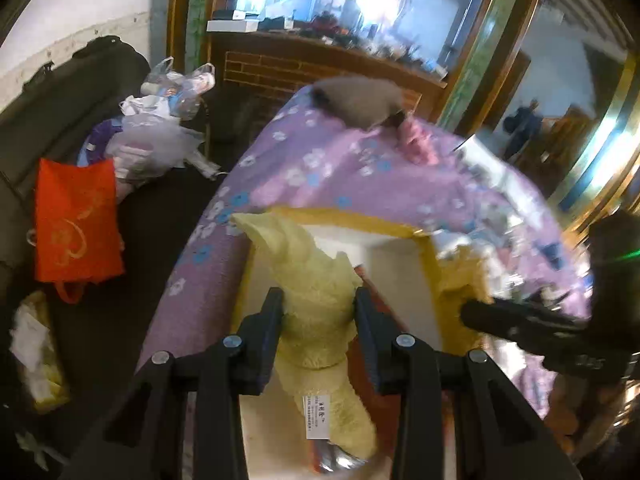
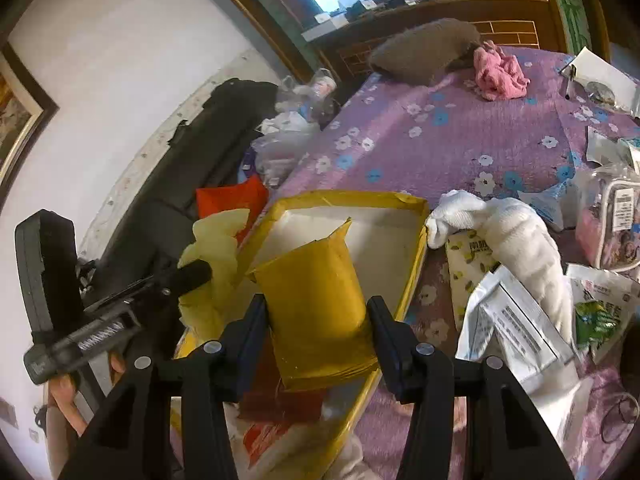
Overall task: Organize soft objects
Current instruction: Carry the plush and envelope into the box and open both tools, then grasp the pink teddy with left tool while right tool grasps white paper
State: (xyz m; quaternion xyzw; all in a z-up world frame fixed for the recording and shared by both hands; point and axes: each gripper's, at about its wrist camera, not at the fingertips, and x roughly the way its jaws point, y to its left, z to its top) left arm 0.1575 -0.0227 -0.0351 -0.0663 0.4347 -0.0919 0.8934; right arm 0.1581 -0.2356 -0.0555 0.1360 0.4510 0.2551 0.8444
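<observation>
My left gripper (image 1: 319, 298) is shut on a pale yellow towel (image 1: 316, 280) and holds it over the open yellow box (image 1: 352, 220) on the purple flowered bed. In the right wrist view the towel (image 2: 214, 240) hangs at the box's left edge. My right gripper (image 2: 316, 308) is shut on the box's yellow flap (image 2: 316, 288), bent upward above the box (image 2: 416, 248). A white towel (image 2: 516, 232), a pink cloth (image 2: 498, 70) and a brown cushion (image 2: 424, 48) lie on the bed.
Packets and plastic bags (image 2: 520, 320) crowd the bed's right side. A red bag (image 1: 76, 224), plastic bags (image 1: 160, 136) and a black case (image 1: 60, 92) lie left of the bed. A wooden headboard shelf (image 1: 320, 48) stands behind.
</observation>
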